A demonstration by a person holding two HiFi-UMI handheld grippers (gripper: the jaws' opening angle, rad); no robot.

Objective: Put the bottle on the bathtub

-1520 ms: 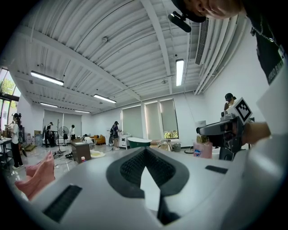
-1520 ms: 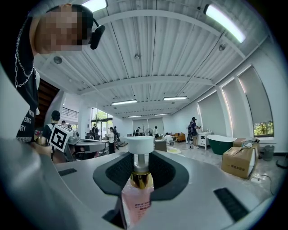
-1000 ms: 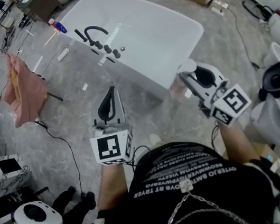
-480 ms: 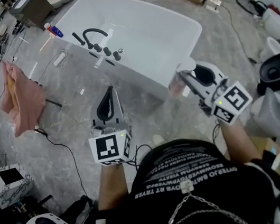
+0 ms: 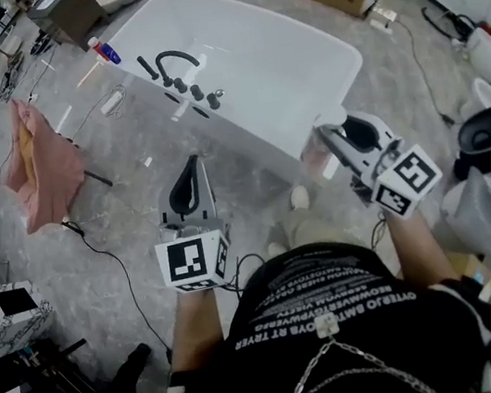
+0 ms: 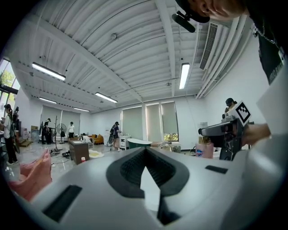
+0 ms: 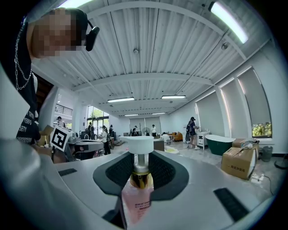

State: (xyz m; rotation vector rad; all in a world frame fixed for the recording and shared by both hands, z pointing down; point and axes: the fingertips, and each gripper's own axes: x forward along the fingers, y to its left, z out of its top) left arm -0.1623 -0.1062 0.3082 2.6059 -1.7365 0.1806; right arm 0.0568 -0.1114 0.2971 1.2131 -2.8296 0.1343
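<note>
Right gripper (image 5: 327, 137) jaws are clamped on the pink pump bottle (image 7: 136, 200), which stands upright between them with its white pump head on top. In the head view the bottle is just beside the near rim of the white bathtub (image 5: 249, 58), not on it. Left gripper (image 6: 145, 155) jaws are together with nothing between them, over the grey floor (image 5: 138, 224).

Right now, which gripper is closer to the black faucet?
Left. The left gripper sits just short of the tub, straight in line with the faucet. The right gripper, holding the bottle, is off by the tub's near corner.
</note>
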